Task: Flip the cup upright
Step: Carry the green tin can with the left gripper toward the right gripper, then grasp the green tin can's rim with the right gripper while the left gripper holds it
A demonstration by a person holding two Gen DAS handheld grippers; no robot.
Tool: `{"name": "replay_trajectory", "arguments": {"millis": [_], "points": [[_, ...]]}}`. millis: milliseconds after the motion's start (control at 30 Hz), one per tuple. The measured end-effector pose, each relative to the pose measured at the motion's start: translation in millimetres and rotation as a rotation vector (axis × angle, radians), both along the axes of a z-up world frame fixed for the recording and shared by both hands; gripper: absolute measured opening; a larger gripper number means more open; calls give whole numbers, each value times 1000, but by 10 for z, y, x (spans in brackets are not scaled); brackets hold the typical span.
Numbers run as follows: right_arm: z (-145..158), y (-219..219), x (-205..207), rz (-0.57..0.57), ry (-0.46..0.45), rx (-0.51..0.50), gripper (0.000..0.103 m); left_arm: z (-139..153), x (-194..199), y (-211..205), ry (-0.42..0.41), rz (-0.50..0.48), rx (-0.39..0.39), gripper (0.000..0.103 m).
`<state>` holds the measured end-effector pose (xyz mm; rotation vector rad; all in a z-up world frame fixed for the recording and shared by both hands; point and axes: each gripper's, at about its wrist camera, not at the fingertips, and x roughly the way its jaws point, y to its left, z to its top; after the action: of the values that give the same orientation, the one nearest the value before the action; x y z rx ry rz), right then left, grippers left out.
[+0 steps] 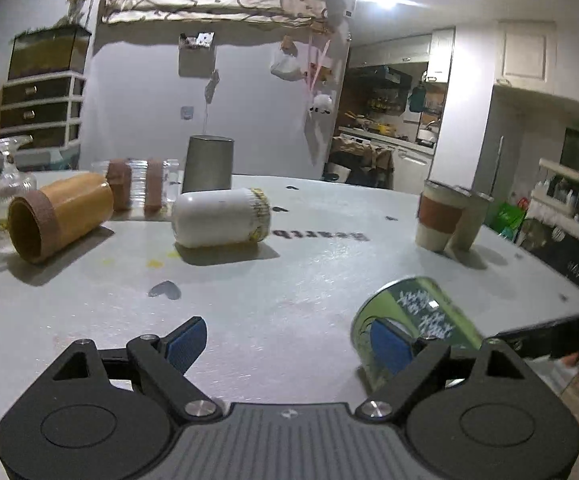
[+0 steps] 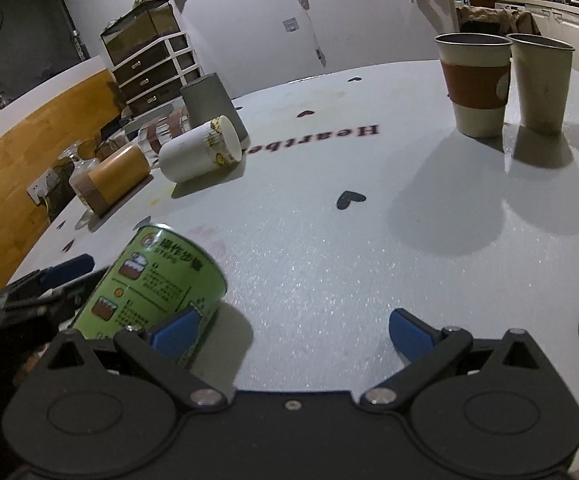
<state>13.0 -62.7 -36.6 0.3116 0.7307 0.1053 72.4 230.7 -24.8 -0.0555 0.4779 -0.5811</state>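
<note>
Green cup (image 2: 157,284), printed with instructions, sits tilted on the pale table (image 2: 329,248) between the two grippers, nearest of all the cups; its exact orientation, mouth up or down, cannot be told. Left gripper (image 1: 289,340) has its jaws spread wide and holds nothing; the cup lies just outside its right pad (image 1: 389,344), partly behind it, not between the pads. Right gripper (image 2: 289,332) likewise stands wide apart and empty, the cup beside its left pad (image 2: 173,332), so neither tool has a grip; both appear placed to flank the cup for a grasp. Farther back a white cup (image 2: 197,152) lies on its side, mouth toward the table's centre, with a brown-banded yellow cup (image 1: 59,216) also on its side next to it; these probably await the same righting. Behind them a grey cup (image 1: 208,164) stands mouth-down. Well apart, at the far right, a sleeved paper cup (image 2: 475,84) and a plain tumbler (image 2: 541,84) stand upright side by side, seemingly finished examples.
</note>
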Motion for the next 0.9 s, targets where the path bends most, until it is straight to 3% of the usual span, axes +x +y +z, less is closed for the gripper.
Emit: {"name": "replay_trajectory", "arguments": {"millis": [100, 200, 400, 600, 633, 700, 767, 900], "points": [[20, -63, -35, -30, -11, 38, 103, 109, -39, 6, 31, -30, -46, 88], [47, -159, -35, -48, -21, 131, 103, 160, -42, -29, 116, -117, -95, 76], [-66, -289, 233, -11, 77, 440, 102, 161, -110, -138, 138, -182, -103, 74], [-143, -187, 554, 64, 149, 561, 93, 106, -90, -182, 156, -182, -79, 73], [-142, -171, 589, 75, 152, 566, 90, 103, -91, -184, 158, -185, -80, 73], [-132, -138, 635, 79, 168, 561, 76, 100, -107, -174, 155, -193, -86, 73], [-89, -113, 637, 85, 169, 534, 75, 109, -123, -173, 148, -202, -92, 73], [131, -21, 516, 117, 70, 409, 75, 134, -150, -188, 132, -230, -119, 73]]}}
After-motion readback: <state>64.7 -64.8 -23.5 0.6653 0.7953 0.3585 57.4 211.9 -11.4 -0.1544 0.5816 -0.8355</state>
